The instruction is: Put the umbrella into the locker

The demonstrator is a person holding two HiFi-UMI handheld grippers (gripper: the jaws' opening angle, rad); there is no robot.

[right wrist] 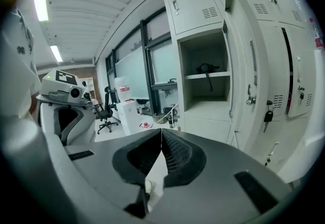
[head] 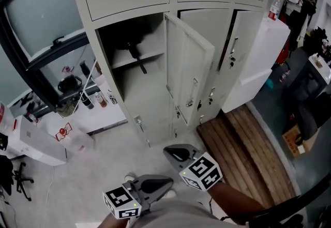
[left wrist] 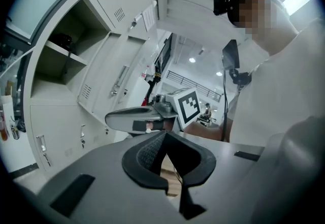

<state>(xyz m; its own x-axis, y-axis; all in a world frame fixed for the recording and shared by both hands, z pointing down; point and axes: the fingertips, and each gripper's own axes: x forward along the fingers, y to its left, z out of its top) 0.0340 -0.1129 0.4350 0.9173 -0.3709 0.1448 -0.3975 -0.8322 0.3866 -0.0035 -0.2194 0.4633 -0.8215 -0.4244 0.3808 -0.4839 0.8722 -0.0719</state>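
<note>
Placement check, judged the step in hand. Confirm umbrella [head: 135,48] lying toward the back of the shelf [head: 155,55] in the open locker [head: 147,103], one dark end drooping over the shelf's front edge. Before swinging the door [head: 189,66], push that end inward if likely to foul. Keep both claws clear of the door edge. Left claw [left wrist: 163,133] closed, empty, held almost level. Right claw [right wrist: 161,130] closed, empty, tilted slightly down, aimed at the locker. Both low, close to the body, well apart from the locker.
</note>
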